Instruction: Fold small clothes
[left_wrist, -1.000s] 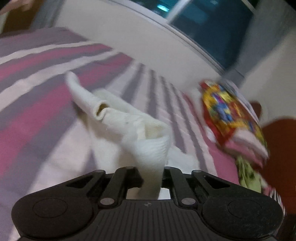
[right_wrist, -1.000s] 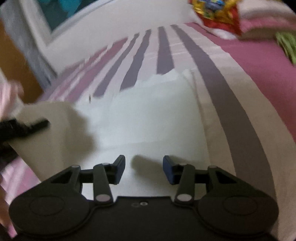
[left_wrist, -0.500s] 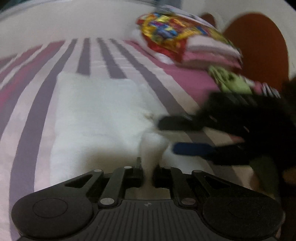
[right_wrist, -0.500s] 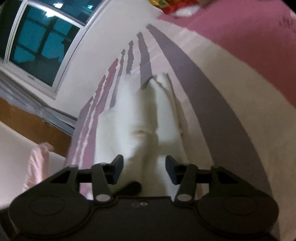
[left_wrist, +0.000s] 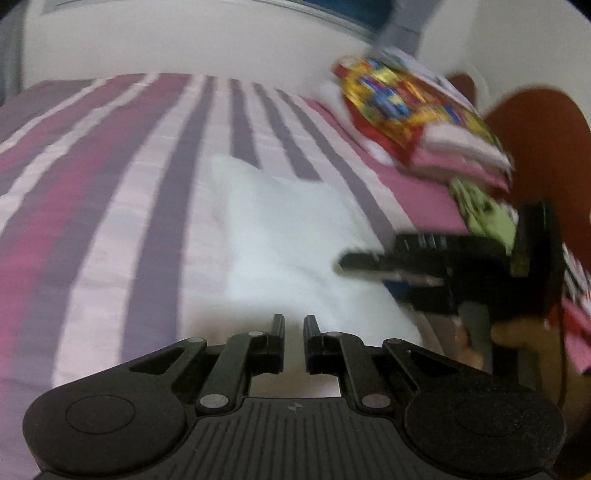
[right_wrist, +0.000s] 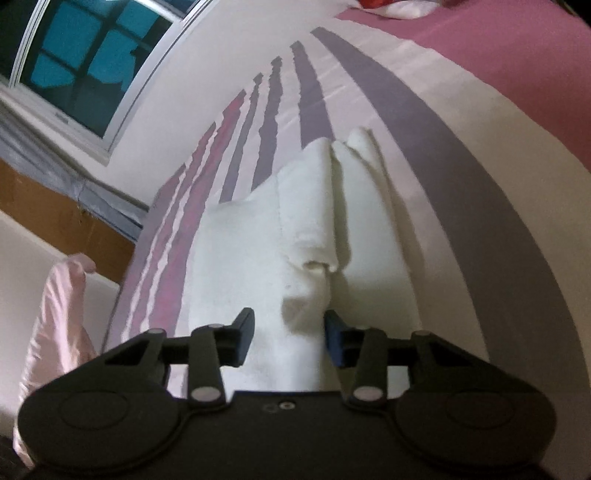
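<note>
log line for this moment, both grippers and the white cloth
left gripper: empty, fingers nearly closed | right gripper: open, straddling raised fold | white cloth: on striped bed, partly folded

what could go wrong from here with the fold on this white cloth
The left gripper holds nothing, so the white cloth may spring open. A raised ridge of cloth sits between the open fingers of the right gripper; closing there could pinch a bunched layer and drag the fold crooked across the striped bedspread.
</note>
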